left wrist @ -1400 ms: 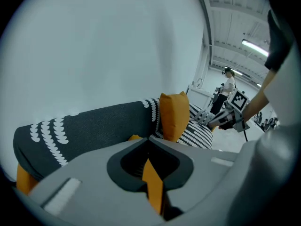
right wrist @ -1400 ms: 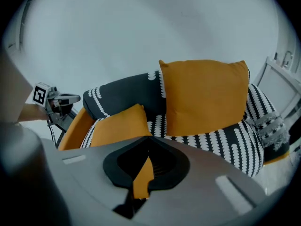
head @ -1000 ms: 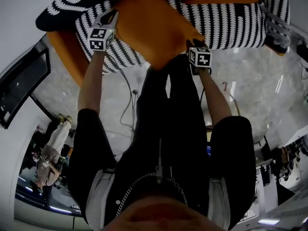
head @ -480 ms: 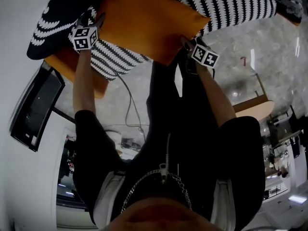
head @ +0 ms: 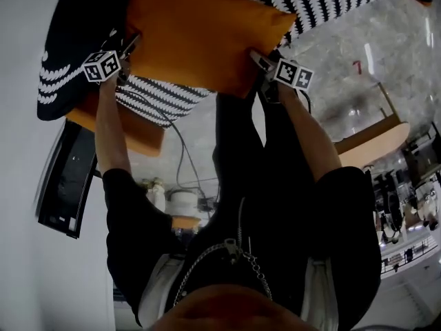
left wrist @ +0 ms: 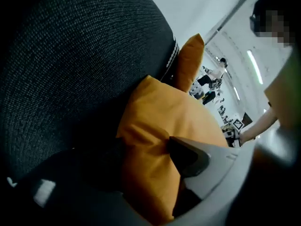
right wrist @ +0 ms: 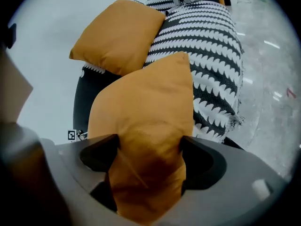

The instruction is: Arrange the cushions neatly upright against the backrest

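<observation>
Orange cushion (head: 200, 36) in front — striped sofa (head: 324, 2), second cushion (right wrist: 117, 34) beyond

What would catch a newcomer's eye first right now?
The bright orange cushion on the black-and-white striped seat, top centre of the head view. The left gripper and right gripper each have a corner of it between jaws that have just been opening. A second orange cushion sits beyond it.

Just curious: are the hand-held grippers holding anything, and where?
Nothing now: left hand-held gripper and right hand-held gripper have just been opening their jaws, with the orange cushion's edge between each pair.
</observation>
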`<act>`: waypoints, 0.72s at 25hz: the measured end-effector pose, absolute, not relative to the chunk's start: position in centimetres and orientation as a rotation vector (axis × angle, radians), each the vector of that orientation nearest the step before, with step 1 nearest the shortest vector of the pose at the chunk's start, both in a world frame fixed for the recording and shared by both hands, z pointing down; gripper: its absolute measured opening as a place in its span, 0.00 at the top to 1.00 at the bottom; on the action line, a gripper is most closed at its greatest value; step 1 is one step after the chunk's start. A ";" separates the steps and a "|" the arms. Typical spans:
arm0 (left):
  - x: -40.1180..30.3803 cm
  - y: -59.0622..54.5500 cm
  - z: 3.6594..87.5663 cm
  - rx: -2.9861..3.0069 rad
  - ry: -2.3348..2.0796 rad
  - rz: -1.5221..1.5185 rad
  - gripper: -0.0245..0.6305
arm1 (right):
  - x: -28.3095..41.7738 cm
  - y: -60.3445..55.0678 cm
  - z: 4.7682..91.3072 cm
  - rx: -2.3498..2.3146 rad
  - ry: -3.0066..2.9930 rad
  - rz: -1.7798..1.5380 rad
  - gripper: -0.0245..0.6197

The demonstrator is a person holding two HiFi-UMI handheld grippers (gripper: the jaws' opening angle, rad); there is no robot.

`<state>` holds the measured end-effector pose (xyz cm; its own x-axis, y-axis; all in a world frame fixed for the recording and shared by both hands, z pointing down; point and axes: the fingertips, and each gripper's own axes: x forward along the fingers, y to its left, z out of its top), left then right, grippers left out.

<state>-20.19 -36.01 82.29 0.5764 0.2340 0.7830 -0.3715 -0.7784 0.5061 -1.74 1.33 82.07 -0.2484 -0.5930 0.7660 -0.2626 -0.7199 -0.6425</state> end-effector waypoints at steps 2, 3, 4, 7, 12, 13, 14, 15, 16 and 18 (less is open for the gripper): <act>-20.3 -35.6 82.2 2.143 -0.092 1.166 0.52 | -2.1 1.0 81.8 -1.679 1.093 -2.089 0.31; -20.5 -35.6 82.0 2.151 -0.091 1.154 0.55 | -2.4 0.7 81.6 -1.651 1.116 -2.095 0.33; -20.8 -35.6 81.6 2.165 -0.094 1.144 0.58 | -2.7 0.4 81.3 -1.633 1.134 -2.098 0.36; -21.3 -35.5 80.2 2.242 -0.104 1.130 0.66 | -3.2 -0.2 80.6 -1.637 1.167 -2.094 0.44; -21.5 -33.5 78.0 2.363 -0.168 1.124 0.77 | -2.7 0.8 79.2 -1.758 1.219 -2.074 0.55; -21.7 -33.0 77.4 2.376 -0.194 1.113 0.78 | -2.5 1.0 78.8 -1.783 1.234 -2.068 0.56; -22.1 -32.5 76.8 2.388 -0.226 1.100 0.79 | -2.1 1.0 78.4 -1.808 1.260 -2.058 0.58; -22.6 -32.0 76.1 2.397 -0.267 1.084 0.79 | -1.5 0.8 77.8 -1.829 1.300 -2.042 0.58; -23.2 -31.5 75.4 2.405 -0.315 1.064 0.79 | -0.9 0.4 77.2 -1.847 1.357 -2.023 0.58; -24.7 -30.6 73.8 2.407 -0.417 1.006 0.80 | 0.3 -0.7 75.7 -1.879 1.498 -1.984 0.58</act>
